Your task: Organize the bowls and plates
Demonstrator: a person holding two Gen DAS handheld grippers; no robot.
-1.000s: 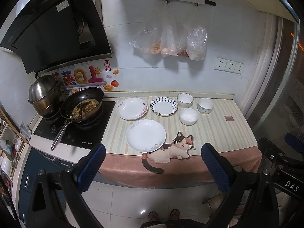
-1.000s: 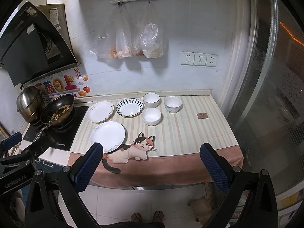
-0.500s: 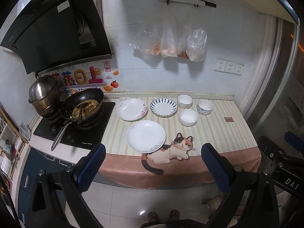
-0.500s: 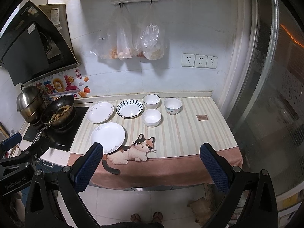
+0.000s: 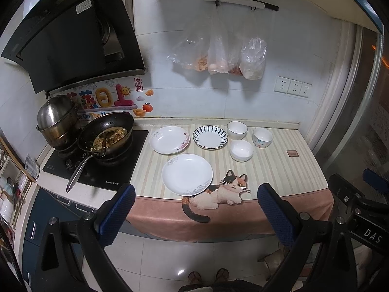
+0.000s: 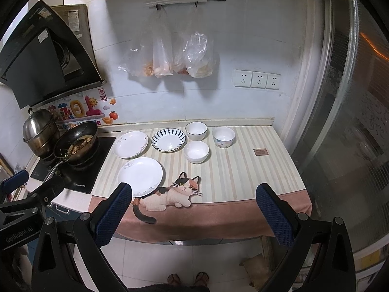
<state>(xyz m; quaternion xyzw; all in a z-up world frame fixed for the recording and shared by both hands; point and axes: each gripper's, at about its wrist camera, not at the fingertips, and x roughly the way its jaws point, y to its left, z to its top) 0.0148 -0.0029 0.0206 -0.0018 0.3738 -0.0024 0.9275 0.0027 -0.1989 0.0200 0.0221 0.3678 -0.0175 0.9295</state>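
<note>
Barely any shift since a second ago: both views sit slightly closer. Left tool point(image 5: 195, 214) and right tool point(image 6: 194, 215) spread wide, holding nothing, short of the worktop point(image 6: 243, 170). Three round glossy plates point(image 6: 140, 176) at 10-11 o'clock, three ceramic bowls point(image 6: 196, 151) at 12, rims up, all apart.

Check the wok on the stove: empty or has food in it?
Has food. The wok holds a brownish cooked mix with green bits, and a utensil rests in it; the right wrist view shows the same. Whether the burner is on cannot be told.
</note>
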